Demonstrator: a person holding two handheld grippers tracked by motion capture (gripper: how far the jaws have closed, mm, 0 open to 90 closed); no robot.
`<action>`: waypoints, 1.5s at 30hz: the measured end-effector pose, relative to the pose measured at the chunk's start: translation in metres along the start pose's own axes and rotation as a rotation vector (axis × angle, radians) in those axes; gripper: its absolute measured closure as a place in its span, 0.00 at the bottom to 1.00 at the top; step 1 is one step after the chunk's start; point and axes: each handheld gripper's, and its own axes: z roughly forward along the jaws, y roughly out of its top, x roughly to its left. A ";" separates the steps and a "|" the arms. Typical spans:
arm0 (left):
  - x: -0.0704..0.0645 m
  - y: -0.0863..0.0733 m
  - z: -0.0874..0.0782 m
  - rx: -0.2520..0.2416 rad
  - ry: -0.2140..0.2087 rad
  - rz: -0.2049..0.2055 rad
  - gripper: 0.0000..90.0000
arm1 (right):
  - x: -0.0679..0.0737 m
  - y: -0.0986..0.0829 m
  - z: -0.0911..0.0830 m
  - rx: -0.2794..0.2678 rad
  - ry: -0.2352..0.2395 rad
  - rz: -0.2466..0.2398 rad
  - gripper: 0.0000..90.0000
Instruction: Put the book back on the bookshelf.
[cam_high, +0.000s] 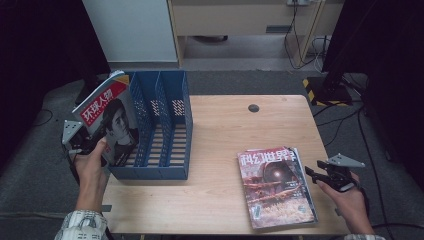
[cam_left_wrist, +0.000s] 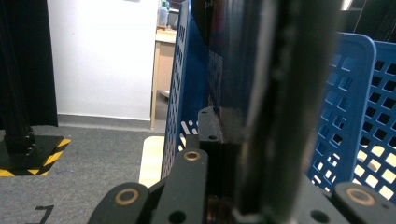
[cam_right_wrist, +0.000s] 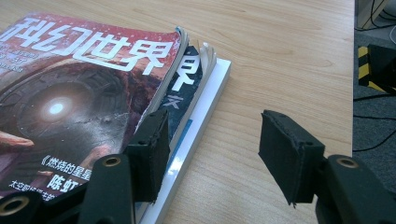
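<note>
High view: your left gripper (cam_high: 80, 145) clamps magazine (cam_high: 107, 122) tilted, just left of blue rack (cam_high: 165, 125). Right gripper (cam_high: 312, 176) open, empty, beside stack (cam_high: 275, 187).

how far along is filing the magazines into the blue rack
Nothing looks filed yet: the rack's slots look bare. In hand: the left gripper is clamped on a magazine, upright and tilted at the rack's left end. Left: a stack of magazines lies flat by the open right gripper.
</note>
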 end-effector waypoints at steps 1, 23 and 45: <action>0.000 -0.001 0.000 0.002 0.000 -0.003 0.96 | 0.000 0.000 0.000 0.001 0.000 0.002 0.47; 0.000 -0.004 0.003 0.043 -0.017 -0.011 0.95 | 0.000 0.000 0.000 0.009 0.008 0.006 0.45; -0.004 0.010 0.003 0.045 -0.048 -0.007 0.95 | 0.000 0.000 0.000 0.004 0.025 0.024 0.44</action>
